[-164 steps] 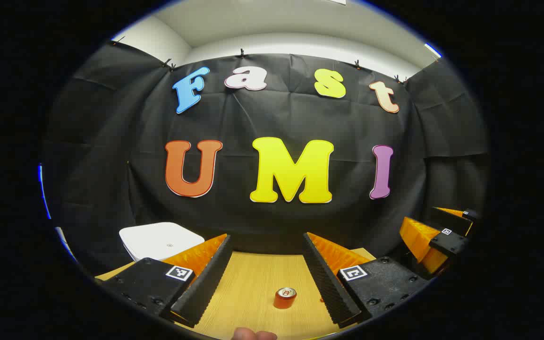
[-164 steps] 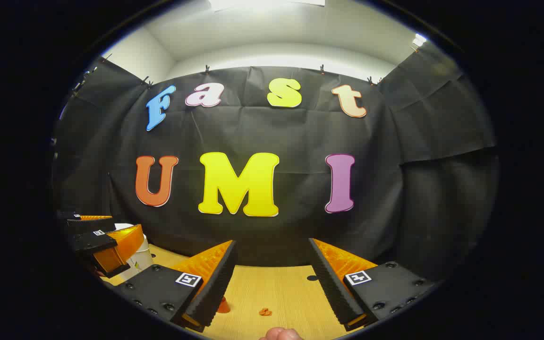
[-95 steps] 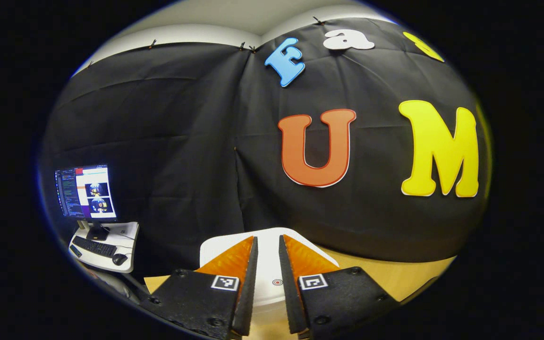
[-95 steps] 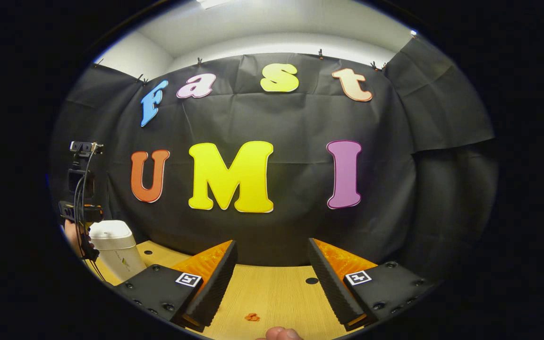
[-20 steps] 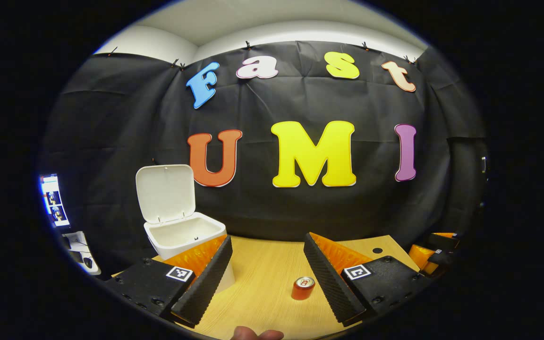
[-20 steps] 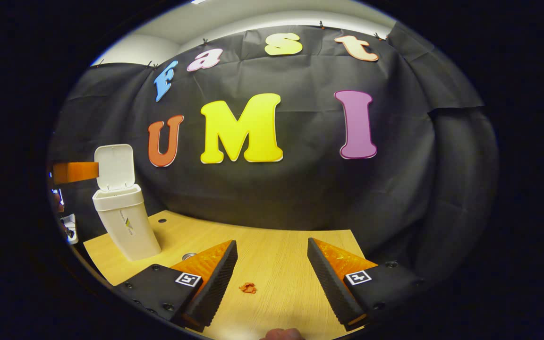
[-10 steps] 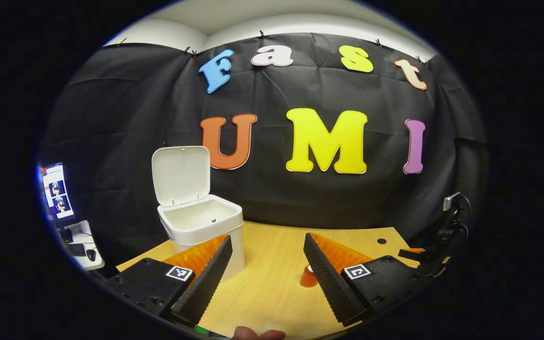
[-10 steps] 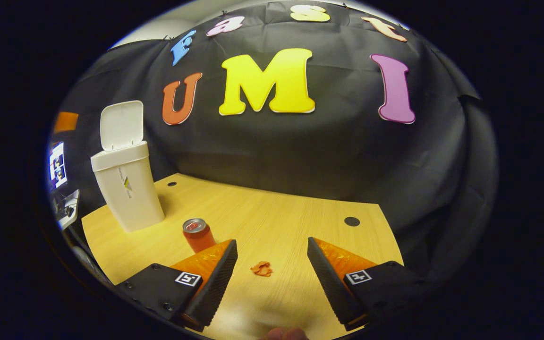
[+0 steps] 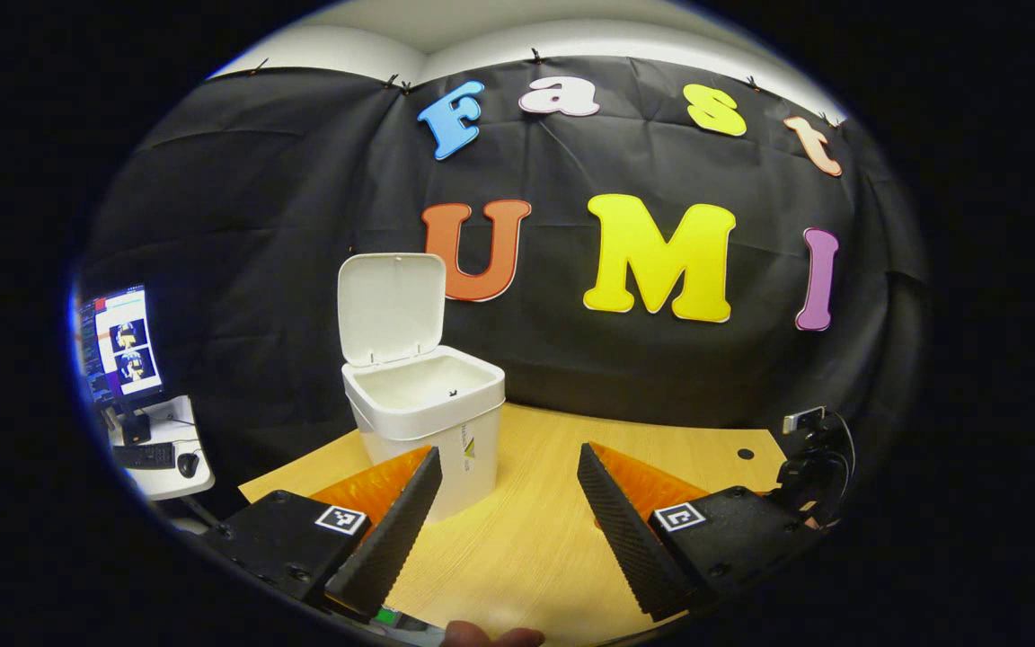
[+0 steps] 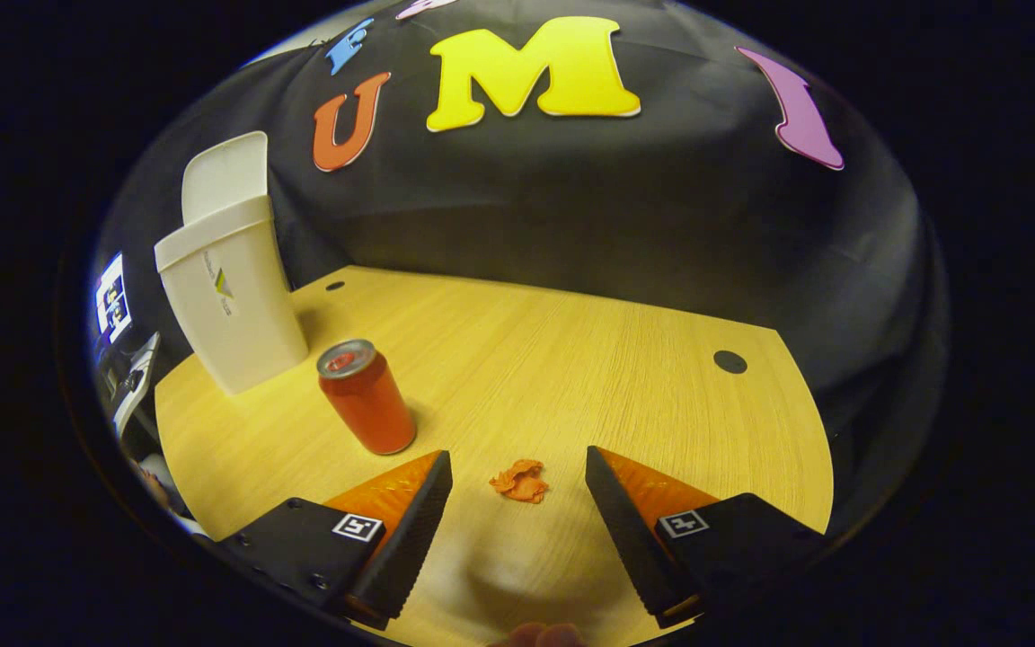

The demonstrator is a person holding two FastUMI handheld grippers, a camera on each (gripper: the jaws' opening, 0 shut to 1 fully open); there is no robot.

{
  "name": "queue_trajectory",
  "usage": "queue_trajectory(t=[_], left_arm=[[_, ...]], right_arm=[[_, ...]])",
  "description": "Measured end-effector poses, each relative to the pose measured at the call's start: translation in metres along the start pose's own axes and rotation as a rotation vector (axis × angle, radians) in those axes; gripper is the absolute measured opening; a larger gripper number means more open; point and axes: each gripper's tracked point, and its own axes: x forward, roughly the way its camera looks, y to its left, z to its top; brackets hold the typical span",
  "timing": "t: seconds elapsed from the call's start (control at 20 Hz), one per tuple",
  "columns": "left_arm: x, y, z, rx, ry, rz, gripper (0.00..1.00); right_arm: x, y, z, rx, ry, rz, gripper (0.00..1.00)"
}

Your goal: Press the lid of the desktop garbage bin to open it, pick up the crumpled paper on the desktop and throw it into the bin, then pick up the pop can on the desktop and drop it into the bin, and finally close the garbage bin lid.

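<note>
Your wooden worktop (image 10: 571,359) sits against black cloth. The white bin (image 10: 230,296) stands at ten o'clock in the right gripper view, lid (image 9: 392,305) up, so the paper step is in hand. The red pop can (image 10: 365,395) stands near it. Your right hand-held gripper (image 10: 517,530) is spread wide, the crumpled paper (image 10: 520,481) at twelve o'clock between its fingers: lower, then close. Your left hand-held gripper (image 9: 504,530) hangs open, empty.
</note>
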Motion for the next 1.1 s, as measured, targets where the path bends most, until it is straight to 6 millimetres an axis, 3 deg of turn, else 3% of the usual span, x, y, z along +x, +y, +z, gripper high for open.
queue_trajectory(t=[0.2,0.45,0.6,0.75,0.85,0.95,1.0,1.1], left_arm=[[-0.011,0.013,-0.004,-0.006,0.006,0.039,1.0],[-0.022,0.027,-0.01,-0.003,0.014,0.086,1.0],[-0.028,0.032,-0.01,-0.007,0.008,0.107,1.0],[-0.034,0.037,-0.01,-0.009,0.008,0.125,1.0],[-0.035,0.037,-0.01,-0.008,0.01,0.134,1.0],[-0.038,0.038,-0.012,-0.011,0.014,0.141,1.0],[-0.038,0.039,-0.014,-0.012,0.017,0.143,1.0],[-0.041,0.041,-0.013,-0.011,0.017,0.15,1.0]], right_arm=[[0.032,-0.004,-0.02,-0.022,0.062,-0.013,0.96],[0.05,-0.001,-0.026,-0.031,0.084,-0.009,0.96],[0.052,-0.001,-0.03,-0.032,0.095,0.0,0.77],[0.056,0.0,-0.038,-0.029,0.117,0.005,0.75],[0.055,-0.002,-0.043,-0.019,0.135,-0.002,0.51],[0.056,-0.003,-0.042,-0.007,0.131,0.006,0.52],[0.058,-0.003,-0.041,-0.013,0.135,0.001,0.24],[0.056,-0.001,-0.04,-0.03,0.137,0.003,0.24]])
